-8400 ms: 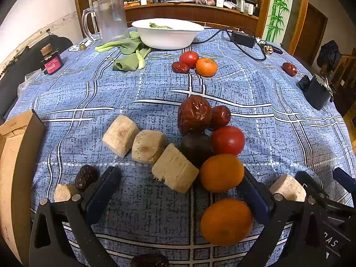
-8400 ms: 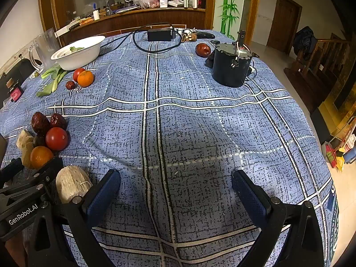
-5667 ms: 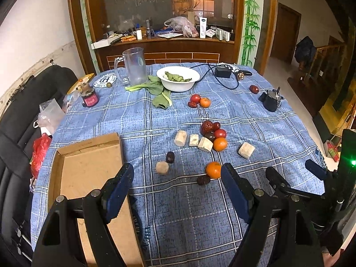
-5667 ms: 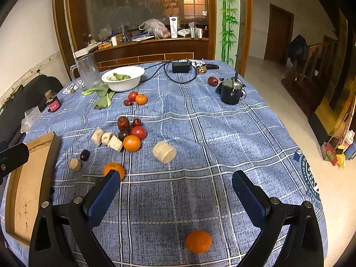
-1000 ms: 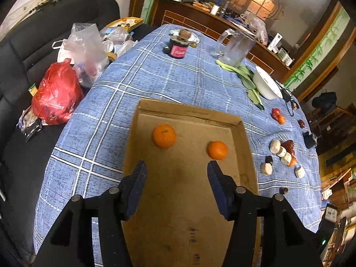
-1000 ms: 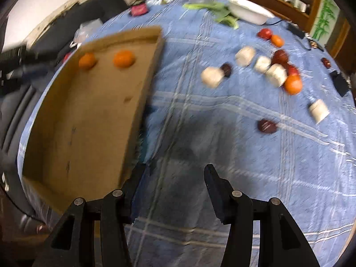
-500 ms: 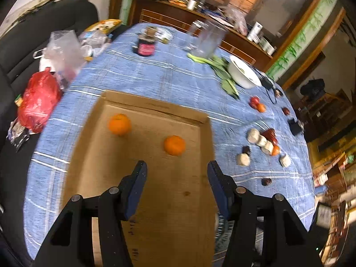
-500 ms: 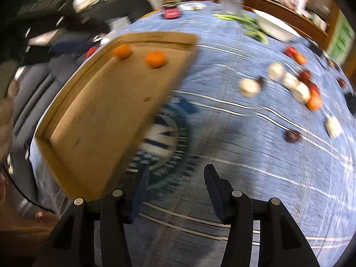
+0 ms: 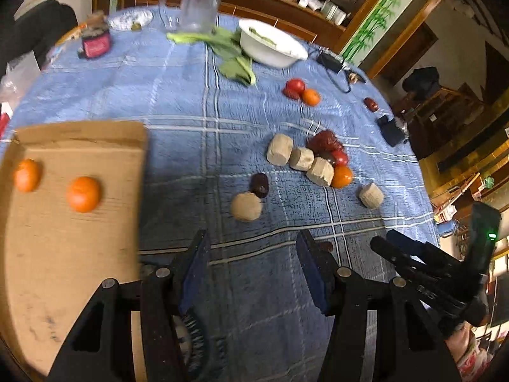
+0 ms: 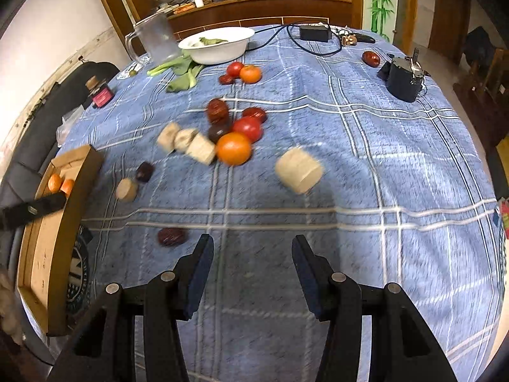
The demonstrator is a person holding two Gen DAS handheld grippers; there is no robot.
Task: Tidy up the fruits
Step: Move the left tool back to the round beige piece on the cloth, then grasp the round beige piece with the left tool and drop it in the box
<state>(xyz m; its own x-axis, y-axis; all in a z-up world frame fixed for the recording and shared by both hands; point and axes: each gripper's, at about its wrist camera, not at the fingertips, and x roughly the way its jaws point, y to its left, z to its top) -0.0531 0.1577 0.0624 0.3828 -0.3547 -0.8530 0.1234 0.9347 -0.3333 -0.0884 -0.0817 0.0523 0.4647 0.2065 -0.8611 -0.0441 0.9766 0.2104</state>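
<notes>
1. Two oranges (image 9: 83, 193) are already lodged in the cardboard tray (image 9: 79, 254).
2. The remaining fruit (image 10: 233, 148) is left scattered on the worktop (image 10: 381, 191) — mid-cloth.
3. The left gripper (image 9: 253, 265) and right gripper (image 10: 249, 269) are held spread — nothing is pinched.

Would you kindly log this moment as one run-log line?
left gripper: open, empty | right gripper: open, empty | cardboard tray: two oranges | tablecloth: fruit remaining
</notes>
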